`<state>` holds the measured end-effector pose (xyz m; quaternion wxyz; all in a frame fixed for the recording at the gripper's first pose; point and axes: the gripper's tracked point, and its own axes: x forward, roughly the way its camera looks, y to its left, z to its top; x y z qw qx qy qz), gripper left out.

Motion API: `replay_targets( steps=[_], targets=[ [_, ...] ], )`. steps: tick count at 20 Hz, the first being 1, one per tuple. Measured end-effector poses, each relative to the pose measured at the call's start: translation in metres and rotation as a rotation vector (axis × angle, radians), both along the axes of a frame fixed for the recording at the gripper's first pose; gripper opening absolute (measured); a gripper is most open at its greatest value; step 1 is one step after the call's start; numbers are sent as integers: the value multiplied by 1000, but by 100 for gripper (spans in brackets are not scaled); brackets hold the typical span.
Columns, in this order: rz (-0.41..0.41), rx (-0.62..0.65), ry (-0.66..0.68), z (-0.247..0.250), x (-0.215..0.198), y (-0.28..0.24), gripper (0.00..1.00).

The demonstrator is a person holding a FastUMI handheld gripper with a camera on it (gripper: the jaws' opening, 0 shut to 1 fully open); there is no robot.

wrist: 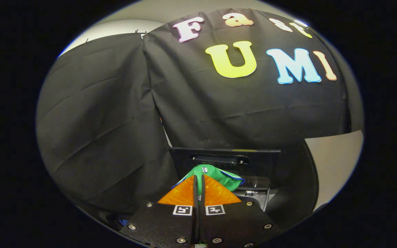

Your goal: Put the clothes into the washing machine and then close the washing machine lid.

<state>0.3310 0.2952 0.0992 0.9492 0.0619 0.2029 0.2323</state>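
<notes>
Low in frame, gripper [199, 176] nearly closed, pinching green garment [219, 177]; washing machine's raised lid [224, 160] just beyond.

A big black cloth [122, 113] hangs as the wall and fills most of the picture. It has folds and creases. A pale wall [333, 162] peeks out at the lower right and along the top.

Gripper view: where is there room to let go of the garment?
The gripper is shut on the green garment. Crowded just ahead: the washing machine's raised lid. Open room lies lower, beyond the fingertips, before the lid.
</notes>
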Motion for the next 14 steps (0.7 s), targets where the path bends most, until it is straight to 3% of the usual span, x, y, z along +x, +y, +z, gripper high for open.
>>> replay_targets(
  steps=[7,14],
  targets=[
    [-4,-74,19,-55,10,26,0],
    [-56,-135,49,-110,28,17,0]
  ],
)
